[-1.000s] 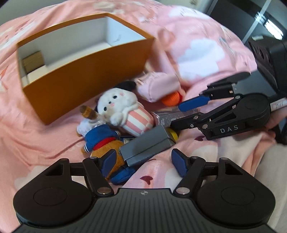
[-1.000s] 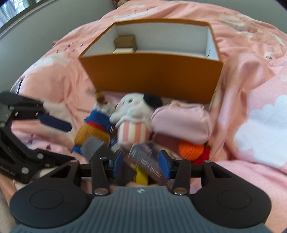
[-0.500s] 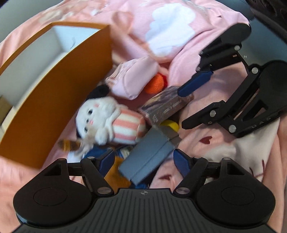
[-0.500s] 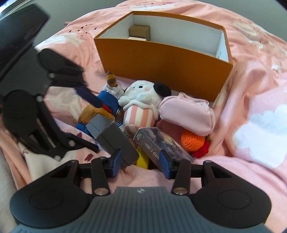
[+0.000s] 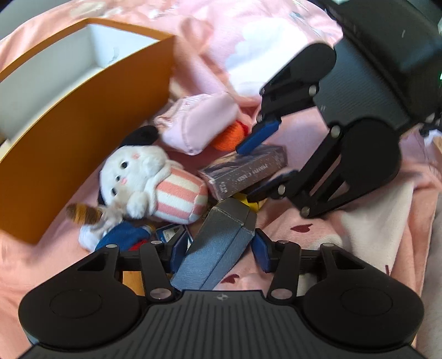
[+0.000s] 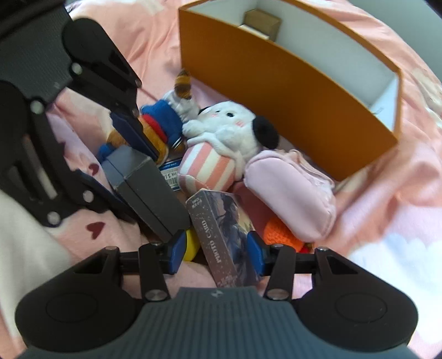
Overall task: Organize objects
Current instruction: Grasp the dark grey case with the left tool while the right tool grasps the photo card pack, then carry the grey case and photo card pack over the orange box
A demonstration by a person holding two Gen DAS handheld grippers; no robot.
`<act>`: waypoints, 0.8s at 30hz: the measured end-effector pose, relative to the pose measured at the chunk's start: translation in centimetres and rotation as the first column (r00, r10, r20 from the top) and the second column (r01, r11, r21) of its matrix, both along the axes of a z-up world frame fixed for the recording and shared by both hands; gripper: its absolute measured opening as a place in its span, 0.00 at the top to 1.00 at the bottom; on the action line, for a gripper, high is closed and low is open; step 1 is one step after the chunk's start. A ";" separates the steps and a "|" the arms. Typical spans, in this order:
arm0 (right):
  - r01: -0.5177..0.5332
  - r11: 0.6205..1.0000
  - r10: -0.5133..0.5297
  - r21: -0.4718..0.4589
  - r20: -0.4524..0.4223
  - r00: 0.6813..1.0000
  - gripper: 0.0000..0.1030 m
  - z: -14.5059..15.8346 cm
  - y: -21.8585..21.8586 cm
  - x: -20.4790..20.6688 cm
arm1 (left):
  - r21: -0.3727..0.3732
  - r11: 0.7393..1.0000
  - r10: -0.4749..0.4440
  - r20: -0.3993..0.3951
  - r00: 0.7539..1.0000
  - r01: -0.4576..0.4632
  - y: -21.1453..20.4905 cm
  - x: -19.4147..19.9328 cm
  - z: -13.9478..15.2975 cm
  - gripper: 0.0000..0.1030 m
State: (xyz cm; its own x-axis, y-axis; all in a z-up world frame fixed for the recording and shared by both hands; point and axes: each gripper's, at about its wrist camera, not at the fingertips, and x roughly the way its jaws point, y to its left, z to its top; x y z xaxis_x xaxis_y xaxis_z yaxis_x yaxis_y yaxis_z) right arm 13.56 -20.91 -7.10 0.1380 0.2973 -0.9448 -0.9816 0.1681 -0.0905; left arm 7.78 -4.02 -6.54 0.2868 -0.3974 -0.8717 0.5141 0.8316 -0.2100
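The left gripper [image 5: 219,255] has its blue fingers [image 5: 179,255] on both sides of a grey box [image 5: 218,243]. The fingers look open. It is hard to tell if they press on the box or only sit beside it. The box lies tilted, with its far end pointing away from the fingers.

The right gripper [image 6: 215,251] has its fingers [image 6: 255,252] around a photo card box [image 6: 225,240]. The right finger sits just beside the box. There is a gap between the box and the left finger, so the fingers are open. A yellow thing [image 6: 190,245] peeks out by the left finger.

Ahead of the right fingers lies a white plush toy in a pink striped cup [image 6: 218,149]. To the right of it is a pink pouch [image 6: 292,193], and an orange knitted ball [image 6: 279,234] pokes out under the pouch. To the left is a doll in blue and red clothes [image 6: 157,121], and part of it is behind the left gripper.

Farther ahead stands an orange box with white insides [image 6: 290,91]. A small brown box [image 6: 262,23] sits in its far corner.

All of it lies on a pink blanket [image 6: 386,210] with little hearts and white clouds.
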 end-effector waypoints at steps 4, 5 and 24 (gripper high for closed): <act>-0.050 0.998 0.052 -0.041 0.038 0.998 0.51 -0.9 1.0 -0.1 | -0.048 0.991 0.125 0.006 0.992 -0.124 1.1 -1.0 0.7 0.47; -0.063 0.997 0.066 -0.051 0.051 0.997 0.52 -1.1 1.2 -0.2 | -0.057 0.986 0.158 0.007 0.987 -0.157 1.4 -1.3 0.9 0.48; -0.016 0.997 0.009 0.079 0.093 0.996 0.77 4.2 0.8 1.0 | -0.266 0.845 0.506 0.122 0.854 -0.463 7.0 -2.5 5.4 0.60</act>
